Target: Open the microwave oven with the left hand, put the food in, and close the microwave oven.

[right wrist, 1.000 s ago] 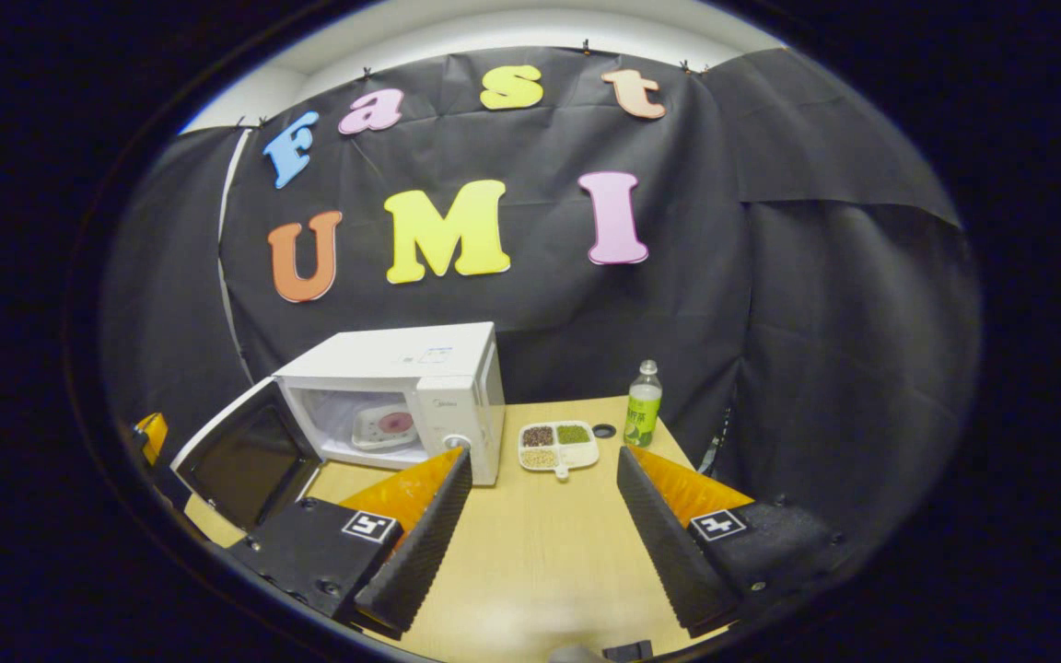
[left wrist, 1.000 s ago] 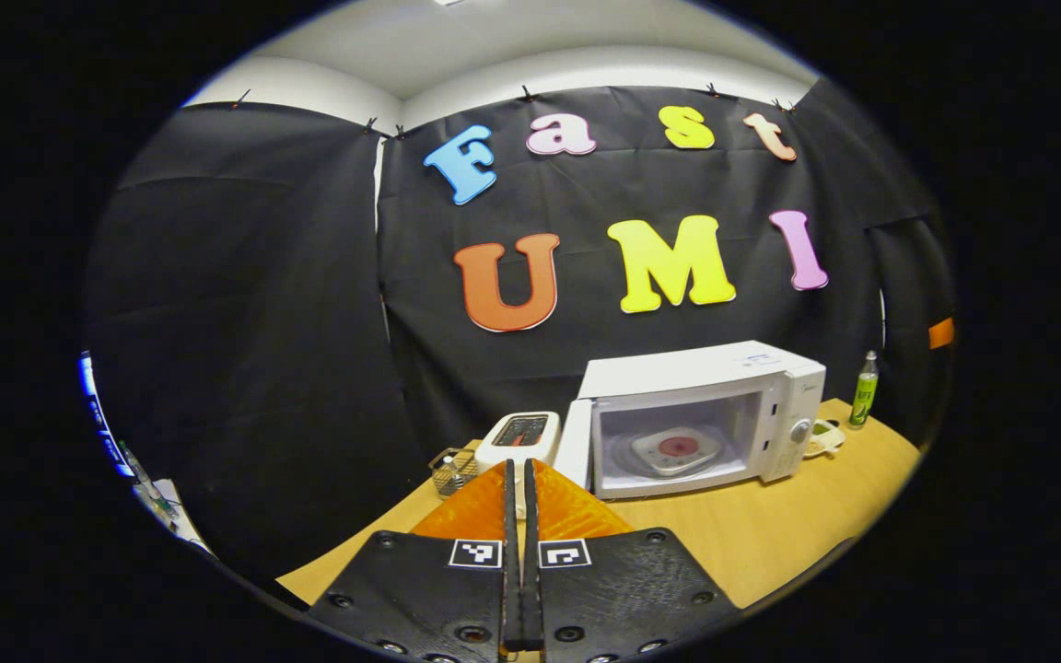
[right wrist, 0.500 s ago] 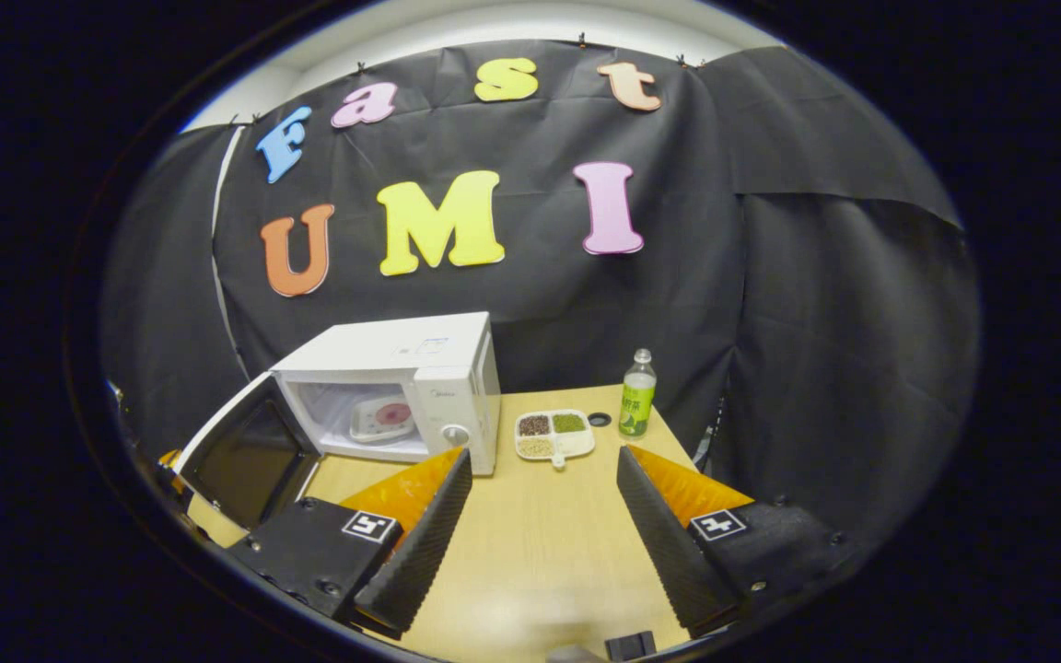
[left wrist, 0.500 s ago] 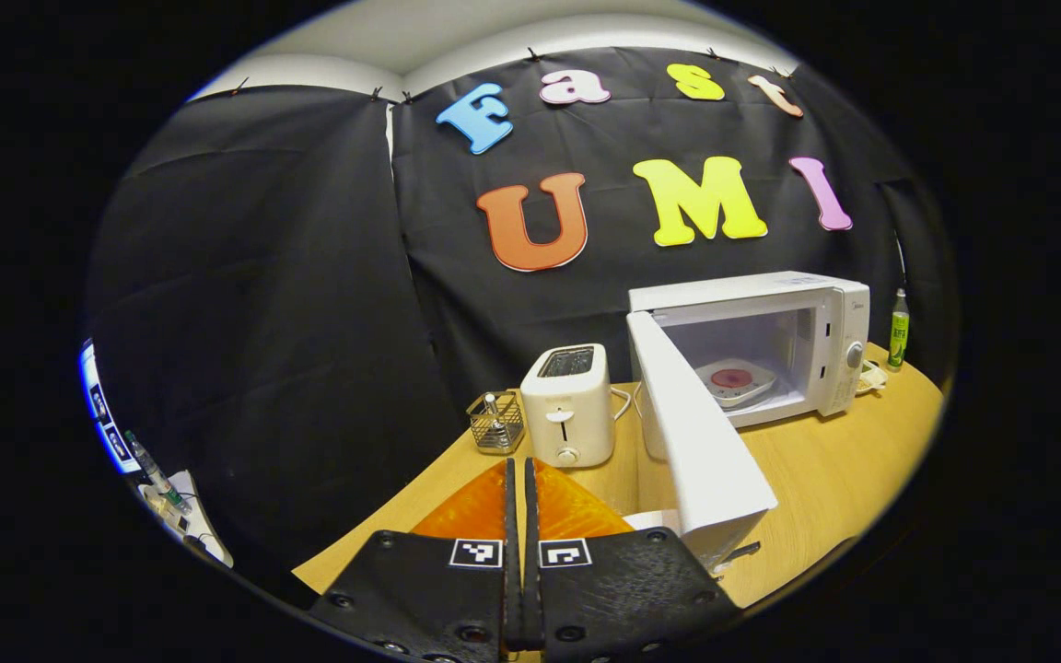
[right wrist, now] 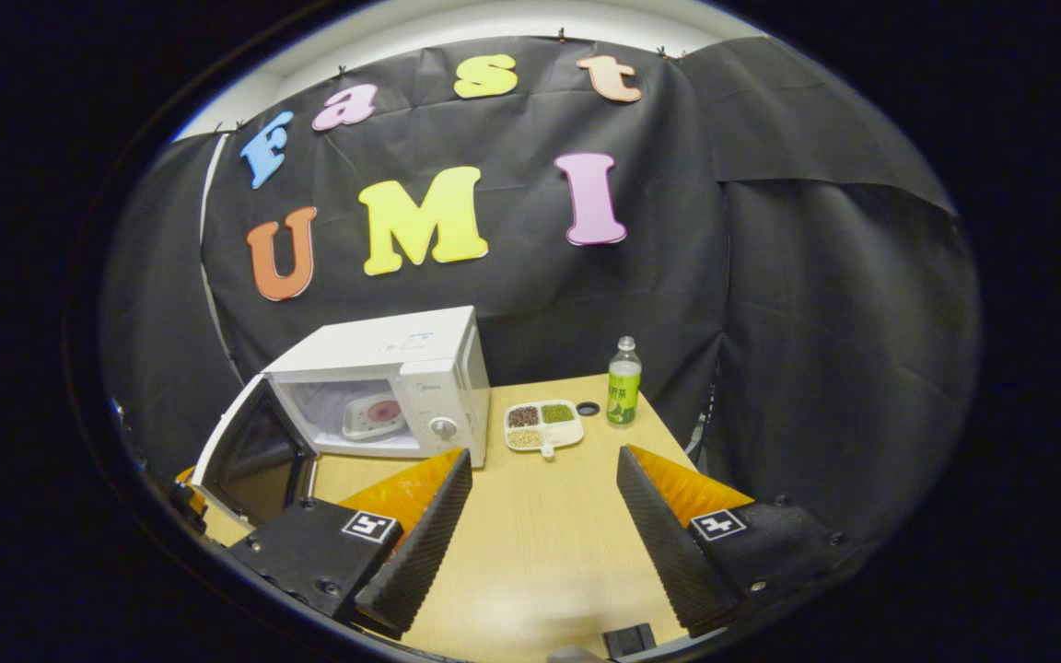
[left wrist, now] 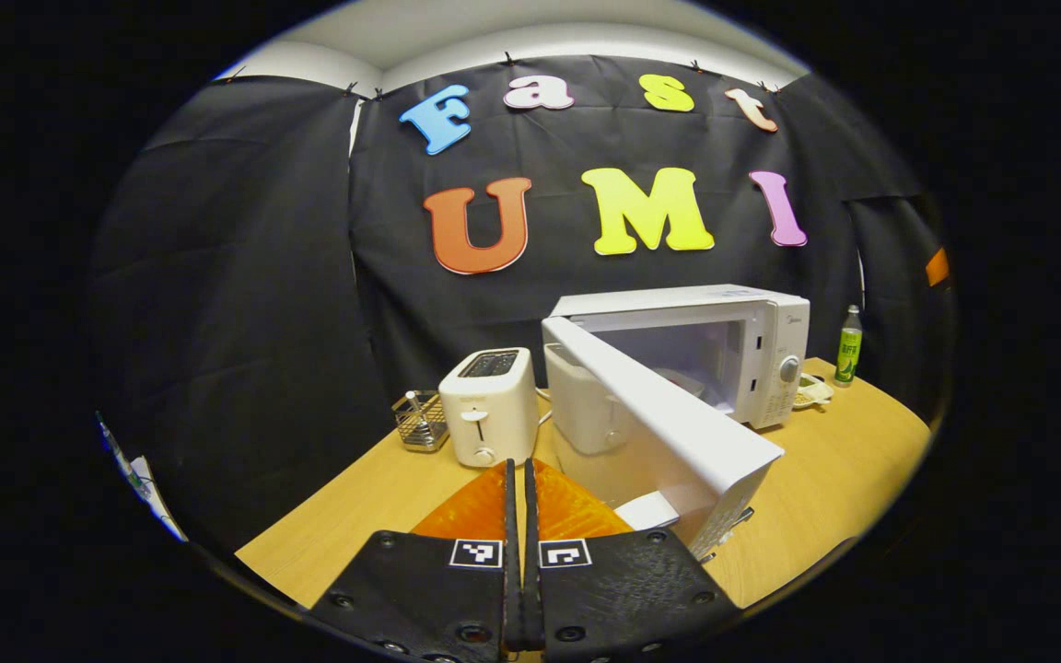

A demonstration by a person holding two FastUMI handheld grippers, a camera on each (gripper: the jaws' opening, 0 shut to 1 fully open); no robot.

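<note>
White microwave oven point(right wrist: 383, 387) stands on the wooden table point(right wrist: 540, 543) with its door point(left wrist: 669, 428) partly swung in: compared with a second ago, when the door stood wide open, it has come round toward the cavity, and the left gripper view has shifted to the outer side of the door. Judgement: the closing step is under way, since the food plate point(right wrist: 372, 416) already rests on the turntable inside the cavity. The left gripper point(left wrist: 518, 516) has its fingers pressed together with nothing between them, near the door's free edge; contact with the door cannot be confirmed. The right gripper point(right wrist: 544, 516) is spread wide and holds nothing, poised over bare table. A toaster point(left wrist: 489, 405) and a wire basket point(left wrist: 420, 422) stand left of the oven; a divided tray point(right wrist: 544, 425) and a green bottle point(right wrist: 623, 394) stand to its right. Black cloth forms the booth wall behind.
</note>
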